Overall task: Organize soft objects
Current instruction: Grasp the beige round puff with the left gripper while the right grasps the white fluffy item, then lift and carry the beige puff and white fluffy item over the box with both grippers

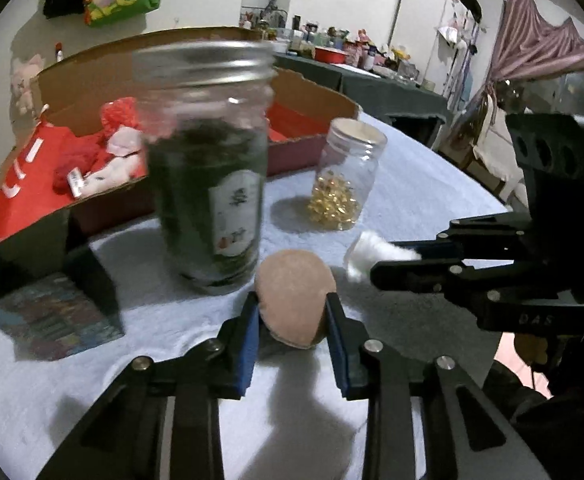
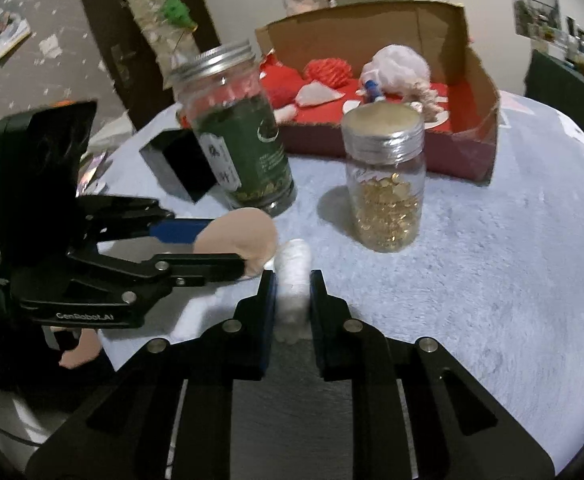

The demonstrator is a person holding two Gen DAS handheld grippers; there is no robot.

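The left gripper point(image 1: 292, 320) has its blue-padded fingers pressed on either side of a round, tan, soft pad point(image 1: 295, 296) that sits low over the pale blue fuzzy cloth of the counter point(image 1: 431, 168). Just beside it, the right gripper point(image 2: 290, 300) is clamped on a small white cotton roll point(image 2: 292, 280), which stands up between its pads; the tan pad and the white roll are almost touching in the right wrist view.

Behind the tan pad stands a tall glass jar with a silver screw lid and a green label, filled with dark leaves point(image 1: 208, 168). To its right is a smaller clear jar with a silver lid, partly filled with golden capsules point(image 1: 341, 176). A small black box with a printed face point(image 1: 48, 304) rests on the counter at the left.

At the back of the counter lies an open brown cardboard box with a red lining point(image 2: 479, 92), holding red and pink plush items point(image 1: 104, 152) and a white soft bundle point(image 2: 399, 68). A hand shows under the left gripper in the right wrist view.
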